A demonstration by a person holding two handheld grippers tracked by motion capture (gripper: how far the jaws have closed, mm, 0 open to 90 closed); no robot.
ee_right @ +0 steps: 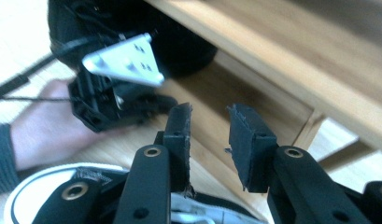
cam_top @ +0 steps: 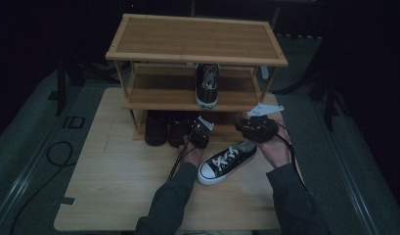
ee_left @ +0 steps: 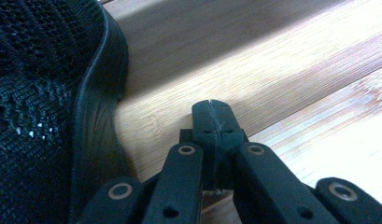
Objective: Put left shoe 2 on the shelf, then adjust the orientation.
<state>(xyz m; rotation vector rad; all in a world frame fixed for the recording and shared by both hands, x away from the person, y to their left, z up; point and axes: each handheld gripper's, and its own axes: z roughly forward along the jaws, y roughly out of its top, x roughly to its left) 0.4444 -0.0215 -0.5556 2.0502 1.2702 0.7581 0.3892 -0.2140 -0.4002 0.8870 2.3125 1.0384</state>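
Observation:
A black sneaker with white laces and toe cap (cam_top: pixel 226 162) lies on the table in front of the wooden shoe rack (cam_top: pixel 197 54). Its mate (cam_top: pixel 207 84) stands on the rack's middle shelf. My left gripper (cam_top: pixel 199 133) hovers at the bottom shelf, shut and empty (ee_left: pixel 210 116), beside a black mesh shoe (ee_left: pixel 44 107). My right gripper (cam_top: pixel 256 128) is just above the sneaker's heel end, open (ee_right: pixel 208 126) with nothing between its jaws; the sneaker's white toe (ee_right: pixel 48 175) shows below it. The left gripper's grey plate (ee_right: pixel 125 58) and hand (ee_right: pixel 44 123) appear farther off.
Two dark shoes (cam_top: pixel 164 128) sit on the bottom shelf at the left. The rack's top shelf (cam_top: pixel 195 39) is bare wood. The light table (cam_top: pixel 114 186) has room at the front and left. A black cable (cam_top: pixel 55 152) lies on the floor at left.

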